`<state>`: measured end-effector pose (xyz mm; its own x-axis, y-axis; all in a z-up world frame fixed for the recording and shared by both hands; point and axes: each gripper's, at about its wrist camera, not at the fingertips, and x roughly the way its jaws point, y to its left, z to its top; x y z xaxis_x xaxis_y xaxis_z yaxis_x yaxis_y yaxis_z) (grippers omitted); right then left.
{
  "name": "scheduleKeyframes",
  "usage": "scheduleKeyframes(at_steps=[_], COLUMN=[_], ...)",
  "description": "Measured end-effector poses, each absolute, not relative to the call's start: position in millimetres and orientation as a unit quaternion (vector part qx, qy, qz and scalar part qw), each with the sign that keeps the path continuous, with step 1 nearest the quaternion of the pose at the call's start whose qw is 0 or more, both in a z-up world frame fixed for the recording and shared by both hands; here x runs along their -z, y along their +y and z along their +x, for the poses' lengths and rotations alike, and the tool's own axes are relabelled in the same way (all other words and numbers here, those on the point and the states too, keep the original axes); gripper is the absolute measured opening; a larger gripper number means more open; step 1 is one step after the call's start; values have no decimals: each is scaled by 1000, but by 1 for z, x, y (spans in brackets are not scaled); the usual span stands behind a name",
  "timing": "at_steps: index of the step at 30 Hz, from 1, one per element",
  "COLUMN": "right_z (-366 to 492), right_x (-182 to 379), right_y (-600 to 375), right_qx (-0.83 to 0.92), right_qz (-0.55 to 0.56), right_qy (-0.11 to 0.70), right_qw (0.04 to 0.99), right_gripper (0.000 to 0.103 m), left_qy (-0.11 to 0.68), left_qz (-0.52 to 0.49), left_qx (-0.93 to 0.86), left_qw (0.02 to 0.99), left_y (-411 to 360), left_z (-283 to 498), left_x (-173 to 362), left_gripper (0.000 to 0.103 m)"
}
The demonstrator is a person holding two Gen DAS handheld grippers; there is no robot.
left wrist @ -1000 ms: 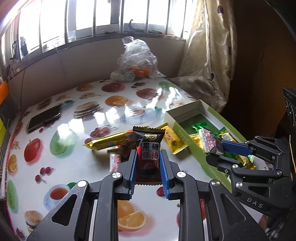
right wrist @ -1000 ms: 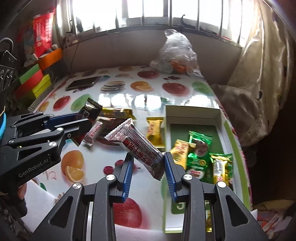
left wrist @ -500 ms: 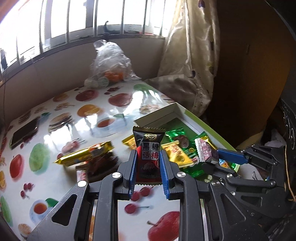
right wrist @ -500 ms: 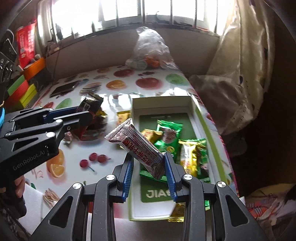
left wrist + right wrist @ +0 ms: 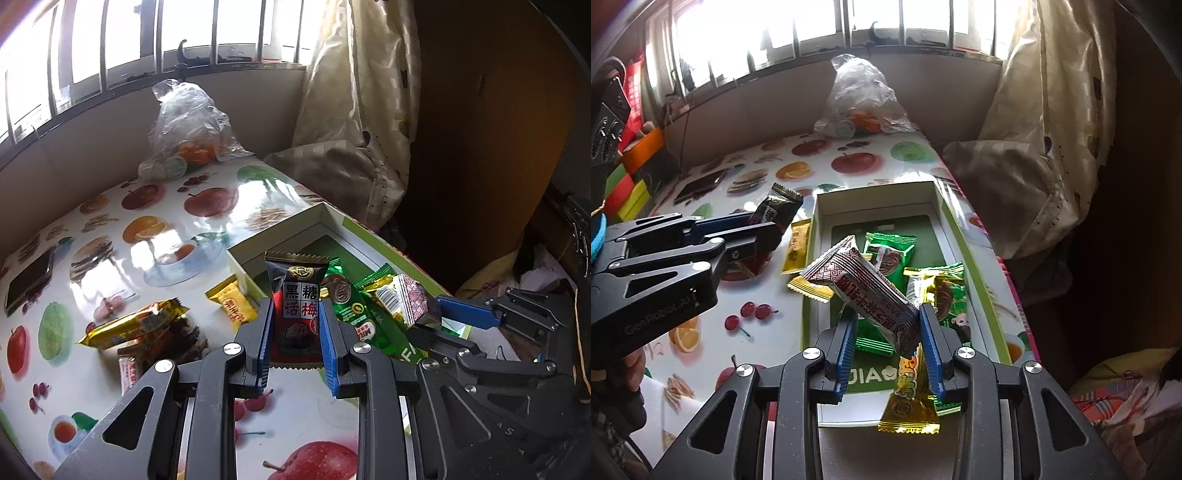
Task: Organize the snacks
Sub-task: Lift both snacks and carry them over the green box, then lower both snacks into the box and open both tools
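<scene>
Both grippers now over shallow white-walled green box (image 5: 936,206), carried in from table's 9 o'clock side. Left gripper (image 5: 295,328) pinches dark plum-candy packet (image 5: 297,291); right gripper (image 5: 888,330) clamps white-and-maroon patterned bar (image 5: 862,286) above green wrappers. Judgement: drop-off imminent; loose snacks remain at 9 o'clock.

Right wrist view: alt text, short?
Right claw grips a red-patterned white snack bar above an open box holding green and gold packets. Left claw, holding a black packet, hovers over the fruit-print table.
</scene>
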<state>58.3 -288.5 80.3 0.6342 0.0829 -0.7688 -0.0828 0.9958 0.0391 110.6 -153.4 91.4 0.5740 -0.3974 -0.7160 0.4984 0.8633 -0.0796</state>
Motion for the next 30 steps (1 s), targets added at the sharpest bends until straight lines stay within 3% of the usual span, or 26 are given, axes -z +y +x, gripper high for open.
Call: scheduleKeyframes(at_steps=[30], right_z=[71], right_x=[-54], right_y=[-308], right_qx=[-21], right_qz=[10], right_qy=[456], right_qw=[890], right_gripper=[33], left_qy=[435], left_qz=[54], left_qx=[290], left_qw=[851], left_y=[-197], left_z=[146], left_x=[-52], left_gripper=[24])
